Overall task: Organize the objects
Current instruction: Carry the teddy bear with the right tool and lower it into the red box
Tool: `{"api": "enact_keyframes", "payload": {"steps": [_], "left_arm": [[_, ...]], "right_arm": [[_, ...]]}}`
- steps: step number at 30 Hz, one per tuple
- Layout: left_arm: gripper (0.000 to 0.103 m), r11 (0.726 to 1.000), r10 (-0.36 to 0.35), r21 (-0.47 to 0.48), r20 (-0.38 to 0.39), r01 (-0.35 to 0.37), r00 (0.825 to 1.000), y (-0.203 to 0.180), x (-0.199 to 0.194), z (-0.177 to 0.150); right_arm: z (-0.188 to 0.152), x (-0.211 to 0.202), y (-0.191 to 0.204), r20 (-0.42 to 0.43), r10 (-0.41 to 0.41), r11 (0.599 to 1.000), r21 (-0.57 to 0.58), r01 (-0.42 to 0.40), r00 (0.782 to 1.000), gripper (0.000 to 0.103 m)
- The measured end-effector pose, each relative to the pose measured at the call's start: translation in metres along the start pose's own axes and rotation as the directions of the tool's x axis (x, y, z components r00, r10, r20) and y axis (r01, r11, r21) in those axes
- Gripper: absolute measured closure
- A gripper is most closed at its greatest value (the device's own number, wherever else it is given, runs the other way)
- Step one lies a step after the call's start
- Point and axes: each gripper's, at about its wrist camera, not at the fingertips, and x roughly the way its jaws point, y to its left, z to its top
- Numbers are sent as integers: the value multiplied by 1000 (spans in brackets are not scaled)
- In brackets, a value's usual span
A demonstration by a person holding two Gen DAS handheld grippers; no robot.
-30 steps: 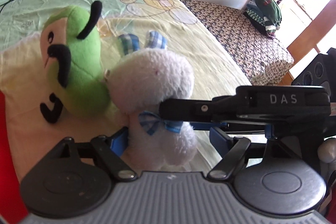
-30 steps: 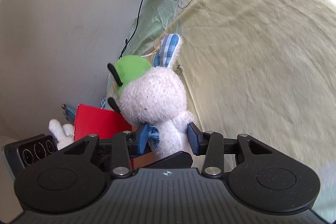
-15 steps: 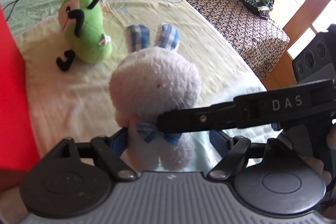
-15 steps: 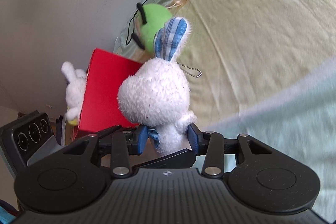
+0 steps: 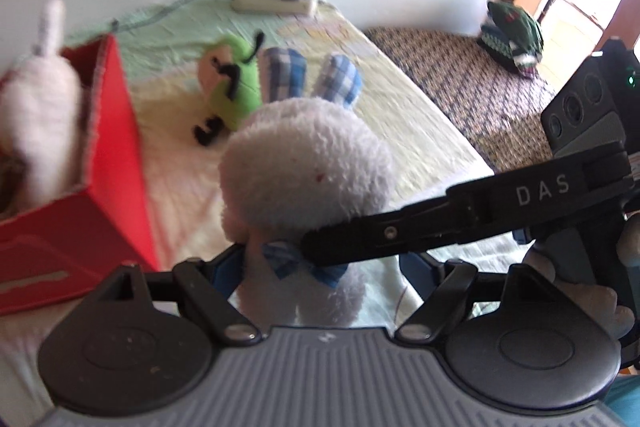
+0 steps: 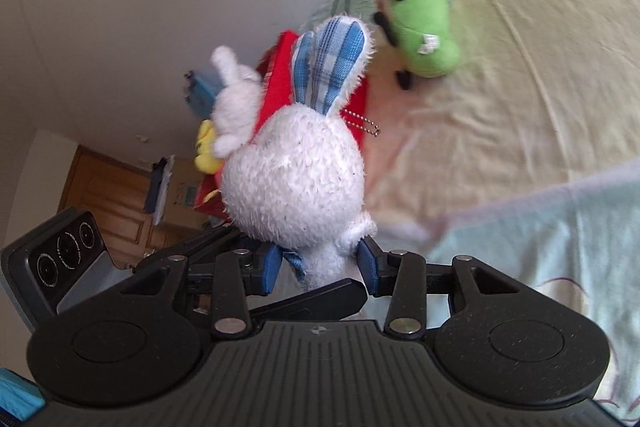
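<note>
A white bunny plush (image 5: 308, 163) with blue checked ears and a blue bow is held in the air over the bed. My left gripper (image 5: 320, 263) is shut on its body, and my right gripper (image 6: 320, 267) is shut on the same bunny (image 6: 292, 179) from the side. One black finger of the right gripper crosses under the bunny's chin in the left wrist view. A red box (image 5: 112, 155) stands at the left, and appears behind the bunny as the red box (image 6: 280, 75). A green plush (image 5: 236, 83) lies on the sheet beyond, the green plush (image 6: 424, 23) apart from both grippers.
Another white plush (image 5: 36, 115) sticks out of the red box, with a yellow toy (image 6: 206, 147) beside it. A power strip (image 5: 276, 1) with cables lies at the wall. A patterned bench (image 5: 480, 75) with a dark green item (image 5: 514, 35) stands right of the bed.
Both grippers have carried the bunny up and back, away from the green plush. The red box has come into view at the left, with the bunny now close to it.
</note>
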Motion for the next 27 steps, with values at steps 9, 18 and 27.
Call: {"api": "enact_keyframes", "payload": {"steps": [9,18,27], "left_arm": [[22,997,80,-19,125,-78,989,25,-48,5],[21,992,125,-45,215,-118,969,83,-94,9],[21,991,130,-77,248,-114,960,153,-117,17]], "right_arm": [[12,20,49,5,66,989,-133,-65,998,60],[22,65,100,37,115,974,-202,-106,993,60],[29,119,146,70,81,968,-245,-62,994,59]]}}
